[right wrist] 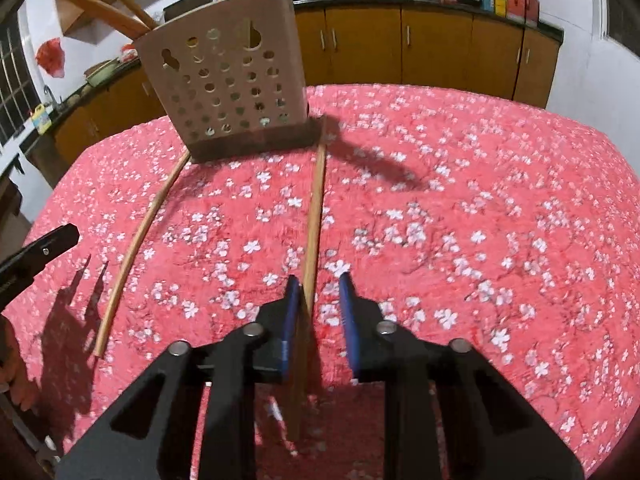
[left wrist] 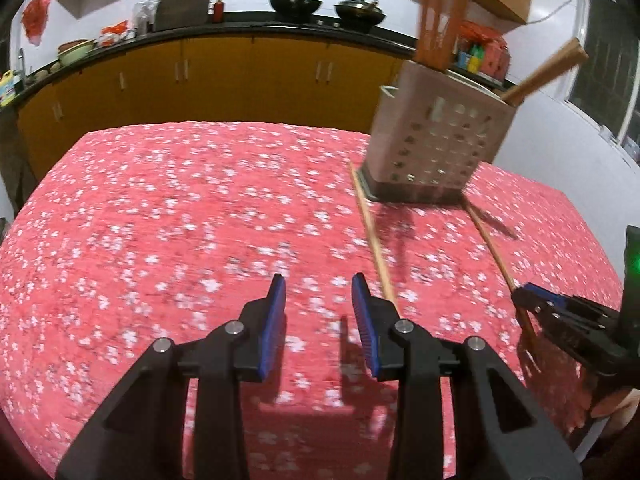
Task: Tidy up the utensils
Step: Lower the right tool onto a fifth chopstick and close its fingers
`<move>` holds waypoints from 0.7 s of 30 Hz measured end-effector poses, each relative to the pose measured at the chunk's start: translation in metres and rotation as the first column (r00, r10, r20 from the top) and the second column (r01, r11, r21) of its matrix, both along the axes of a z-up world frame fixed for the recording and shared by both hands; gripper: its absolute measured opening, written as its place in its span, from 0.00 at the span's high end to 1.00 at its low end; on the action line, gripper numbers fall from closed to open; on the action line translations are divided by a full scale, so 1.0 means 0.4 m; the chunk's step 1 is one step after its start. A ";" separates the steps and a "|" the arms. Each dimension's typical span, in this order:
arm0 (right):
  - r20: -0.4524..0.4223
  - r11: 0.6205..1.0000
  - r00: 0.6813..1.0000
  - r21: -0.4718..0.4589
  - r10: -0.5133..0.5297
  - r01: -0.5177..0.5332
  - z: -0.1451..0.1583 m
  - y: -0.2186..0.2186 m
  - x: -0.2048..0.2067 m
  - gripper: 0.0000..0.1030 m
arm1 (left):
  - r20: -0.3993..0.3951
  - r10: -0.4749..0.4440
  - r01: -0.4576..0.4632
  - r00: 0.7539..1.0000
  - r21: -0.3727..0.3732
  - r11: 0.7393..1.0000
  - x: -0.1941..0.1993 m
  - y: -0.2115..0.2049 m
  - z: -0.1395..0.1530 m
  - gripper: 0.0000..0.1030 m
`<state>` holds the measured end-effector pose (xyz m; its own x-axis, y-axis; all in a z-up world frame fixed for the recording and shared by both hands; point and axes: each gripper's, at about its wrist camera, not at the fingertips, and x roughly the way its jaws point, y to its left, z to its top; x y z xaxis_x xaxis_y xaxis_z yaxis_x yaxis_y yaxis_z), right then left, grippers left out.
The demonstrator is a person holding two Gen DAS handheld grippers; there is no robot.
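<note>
Chopsticks are the job here: two lie loose on the pink flowered tablecloth point(right wrist: 460, 184), both running from the near side away to the foot of the perforated utensil holder point(right wrist: 230, 84) at the far side, which already has wooden utensils point(right wrist: 100, 8) standing in it. The right chopstick point(right wrist: 316, 208) passes between the fingers of the right gripper point(right wrist: 320, 300); these fingers are spread, the stick lying just beside or against the left pad point(right wrist: 291, 312), with a clear gap to the right pad, so nothing is pinched. To do this pick well, I would centre the stick between the pads, come down until the tips meet the cloth, and close squarely across it near this end, since a thin round stick will likely roll or twist in a skewed grip. The left chopstick point(left wrist: 374, 236) lies just right of the left gripper point(left wrist: 319, 300), whose fingers are also spread and hold nothing; whether its right finger touches the stick's near end I cannot tell.
</note>
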<state>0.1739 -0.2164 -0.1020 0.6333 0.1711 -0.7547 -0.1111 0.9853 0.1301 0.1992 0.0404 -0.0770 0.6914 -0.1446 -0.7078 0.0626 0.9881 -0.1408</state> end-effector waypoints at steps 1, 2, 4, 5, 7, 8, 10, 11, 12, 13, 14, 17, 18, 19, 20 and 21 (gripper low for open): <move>0.004 1.000 1.000 -0.024 -0.006 0.006 -0.001 0.002 0.000 0.93 | -0.002 -0.011 0.011 1.000 0.000 1.000 0.000 -0.012 -0.002 0.66; 0.003 1.000 1.000 -0.023 -0.010 0.010 -0.001 -0.004 0.001 0.93 | -0.005 -0.018 0.018 1.000 -0.001 1.000 0.002 -0.022 -0.004 0.66; 0.002 0.999 0.999 -0.024 -0.037 0.037 -0.002 -0.018 0.004 0.93 | -0.010 -0.031 0.031 0.999 -0.003 1.000 0.008 -0.041 -0.008 0.66; 0.003 0.998 0.998 -0.028 -0.057 0.057 -0.001 -0.028 0.005 0.93 | -0.012 -0.037 0.037 0.999 -0.004 0.999 0.009 -0.048 -0.010 0.66; 0.001 0.994 0.994 -0.022 -0.105 0.105 -0.002 -0.054 0.009 0.93 | -0.016 -0.053 0.053 0.998 -0.003 0.999 0.012 -0.067 -0.015 0.66; -0.001 0.992 0.992 -0.019 -0.127 0.127 -0.001 -0.067 0.011 0.93 | -0.018 -0.058 0.058 0.998 -0.001 0.998 0.014 -0.074 -0.018 0.66; -0.006 0.988 0.988 -0.009 -0.156 0.156 -0.001 -0.092 0.013 0.93 | -0.028 -0.068 0.068 0.997 0.005 0.998 0.021 -0.092 -0.026 0.66; -0.008 0.987 0.987 -0.006 -0.161 0.161 -0.002 -0.100 0.013 0.93 | -0.032 -0.072 0.072 0.997 0.006 0.997 0.024 -0.098 -0.030 0.66; -0.008 0.986 0.986 -0.006 -0.165 0.165 -0.002 -0.105 0.012 0.93 | -0.037 -0.077 0.077 0.996 0.008 0.997 0.027 -0.106 -0.035 0.66; -0.007 0.986 0.986 -0.006 -0.166 0.166 -0.003 -0.110 0.010 0.93 | -0.043 -0.081 0.082 0.996 0.016 0.997 0.031 -0.114 -0.040 0.66; -0.006 0.986 0.986 -0.005 -0.165 0.165 -0.003 -0.112 0.009 0.93 | -0.048 -0.084 0.086 0.995 0.023 0.996 0.031 -0.121 -0.044 0.66; -0.003 0.987 0.987 -0.006 -0.161 0.161 -0.004 -0.112 0.009 0.93 | -0.071 -0.082 0.086 0.994 0.062 0.994 0.044 -0.143 -0.066 0.73; -0.003 0.988 0.988 -0.005 -0.157 0.157 -0.002 -0.109 0.009 0.93 | -0.078 -0.080 0.086 0.994 0.070 0.994 0.046 -0.142 -0.072 0.83; -0.002 0.988 0.988 -0.005 -0.155 0.155 0.000 -0.106 0.003 0.93 | -0.086 -0.072 0.079 0.994 0.081 0.994 0.051 -0.144 -0.079 0.85; -0.002 0.988 0.988 -0.006 -0.151 0.151 0.000 -0.102 0.006 0.93 | -0.078 -0.067 0.073 0.995 0.079 0.994 0.049 -0.139 -0.075 0.92; -0.002 0.989 0.989 -0.006 -0.147 0.147 -0.001 -0.097 0.009 0.93 | -0.076 -0.060 0.066 0.995 0.083 0.994 0.052 -0.135 -0.074 0.92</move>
<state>0.1775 -0.2551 -0.1025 0.6492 0.0714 -0.7573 0.0354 0.9917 0.1239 0.2201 -0.0136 -0.1067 0.6283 -0.1231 -0.7681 0.1177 0.9911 -0.0626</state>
